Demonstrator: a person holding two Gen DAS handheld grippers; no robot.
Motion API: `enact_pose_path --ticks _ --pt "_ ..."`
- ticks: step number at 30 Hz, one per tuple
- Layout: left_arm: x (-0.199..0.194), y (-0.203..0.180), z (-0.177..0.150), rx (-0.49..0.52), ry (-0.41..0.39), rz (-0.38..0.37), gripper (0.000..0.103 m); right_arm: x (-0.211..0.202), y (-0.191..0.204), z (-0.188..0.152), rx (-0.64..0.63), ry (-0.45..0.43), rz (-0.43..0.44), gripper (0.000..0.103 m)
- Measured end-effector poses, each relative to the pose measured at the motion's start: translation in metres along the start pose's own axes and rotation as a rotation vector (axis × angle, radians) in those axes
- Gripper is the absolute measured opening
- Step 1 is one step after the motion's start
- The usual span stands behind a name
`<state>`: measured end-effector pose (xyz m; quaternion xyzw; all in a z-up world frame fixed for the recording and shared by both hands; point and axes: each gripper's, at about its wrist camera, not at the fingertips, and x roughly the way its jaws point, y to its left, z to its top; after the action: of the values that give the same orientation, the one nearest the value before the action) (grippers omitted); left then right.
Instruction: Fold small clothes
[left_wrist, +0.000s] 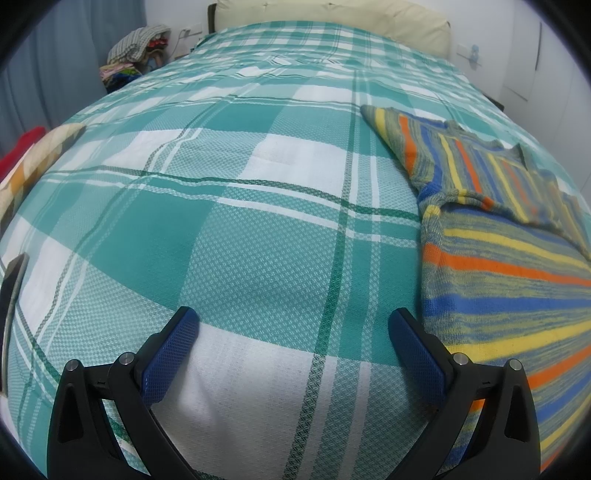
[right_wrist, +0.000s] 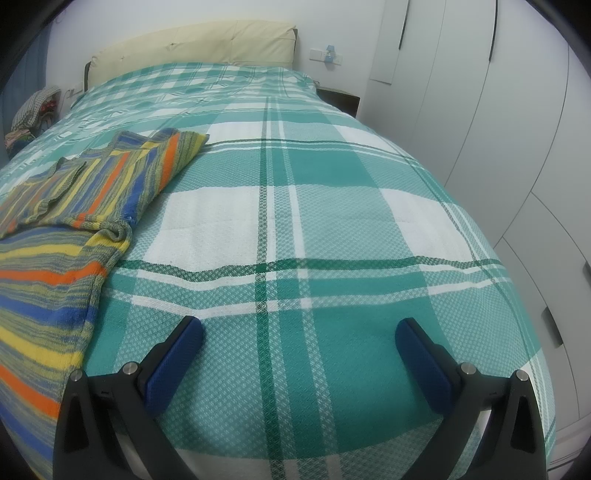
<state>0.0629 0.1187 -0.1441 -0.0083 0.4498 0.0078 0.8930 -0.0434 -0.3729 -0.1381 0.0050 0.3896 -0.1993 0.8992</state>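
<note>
Left gripper (left_wrist: 293, 325): jaws spread wide, nothing between the blue pads, only bare bedspread (left_wrist: 258, 229) beneath. Right gripper (right_wrist: 298, 334): likewise fully parted, holding nothing, over green-and-white plaid.

Striped knit sweater (left_wrist: 498, 258) lies flat on the bedspread between the two grippers: just beside the left gripper's right finger in the left view, and left of the right gripper (right_wrist: 48, 266) in the right view. Its body runs toward the cameras; a sleeve is folded across the upper part (stripes blue, orange, yellow, grey-green). Neither gripper touches it, as far as the views show.

Left edge of left view: a dark curved object (left_wrist: 13, 295), identity unclear; farther up, a patterned cushion (left_wrist: 40, 155) with something red behind.

Mid to far: open bedspread, then a cream headboard (right_wrist: 192, 42). A clothes pile (left_wrist: 138, 51) sits beside the bed's far left corner. White wardrobe doors (right_wrist: 480, 110) flank the right side; a dark nightstand (right_wrist: 340, 98) stands near the headboard.
</note>
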Motion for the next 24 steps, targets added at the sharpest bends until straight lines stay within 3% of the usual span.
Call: enact_pose_path --ticks 24 --pt "0.0005 0.0025 0.0001 0.007 -0.001 0.009 0.103 -0.0002 -0.0003 -0.0002 0.0 0.0 0.001 0.102"
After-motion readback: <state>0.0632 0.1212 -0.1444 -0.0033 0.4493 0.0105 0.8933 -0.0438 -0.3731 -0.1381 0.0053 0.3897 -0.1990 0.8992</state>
